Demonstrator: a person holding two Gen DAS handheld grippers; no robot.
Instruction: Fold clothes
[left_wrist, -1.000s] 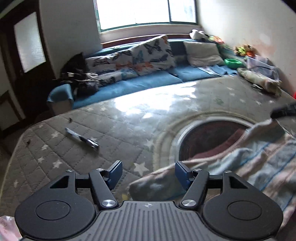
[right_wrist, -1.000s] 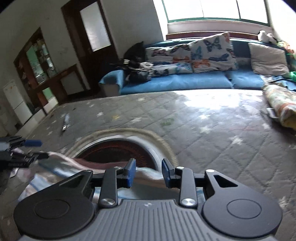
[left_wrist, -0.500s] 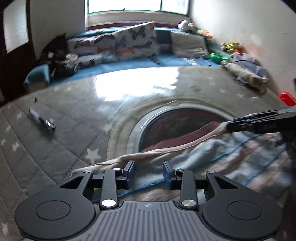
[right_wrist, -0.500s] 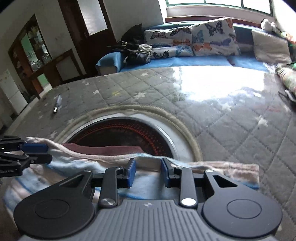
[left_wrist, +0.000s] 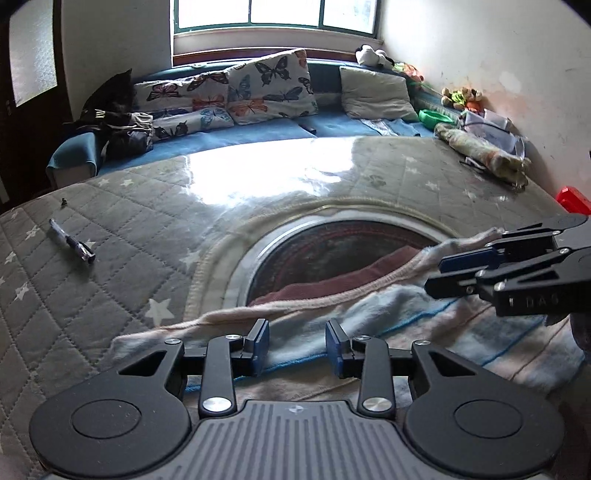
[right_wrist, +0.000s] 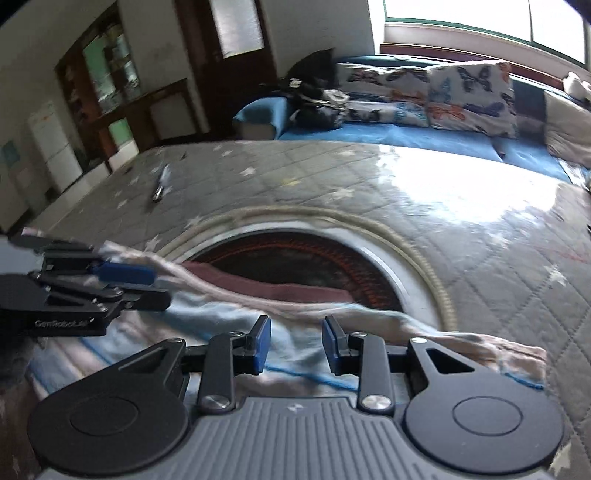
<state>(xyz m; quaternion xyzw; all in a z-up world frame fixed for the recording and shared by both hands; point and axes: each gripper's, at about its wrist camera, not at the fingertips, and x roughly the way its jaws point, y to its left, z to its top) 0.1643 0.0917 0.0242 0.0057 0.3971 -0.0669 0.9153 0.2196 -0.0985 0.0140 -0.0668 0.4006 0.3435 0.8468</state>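
Underneath everything lies a grey quilted star-printed mat (left_wrist: 155, 206) with a round dark panel (left_wrist: 332, 251) at its middle. Across the near half of that circle lies the striped garment (left_wrist: 424, 317), pale blue and peach knit with thin blue lines, a dark maroon layer showing at its cream far edge. The left gripper (left_wrist: 296, 347) and the right gripper (right_wrist: 295, 345) both sit low over it, blue-padded fingers parted by a moderate gap, nothing clearly pinched. A black-and-white pen (left_wrist: 72, 245) rests well apart on the mat.

The garment (left_wrist: 424, 314) is soft, fuzzy striped cloth; the quilted cover (left_wrist: 129, 229) under it shines glossy; the pen (left_wrist: 72, 245) looks plastic.
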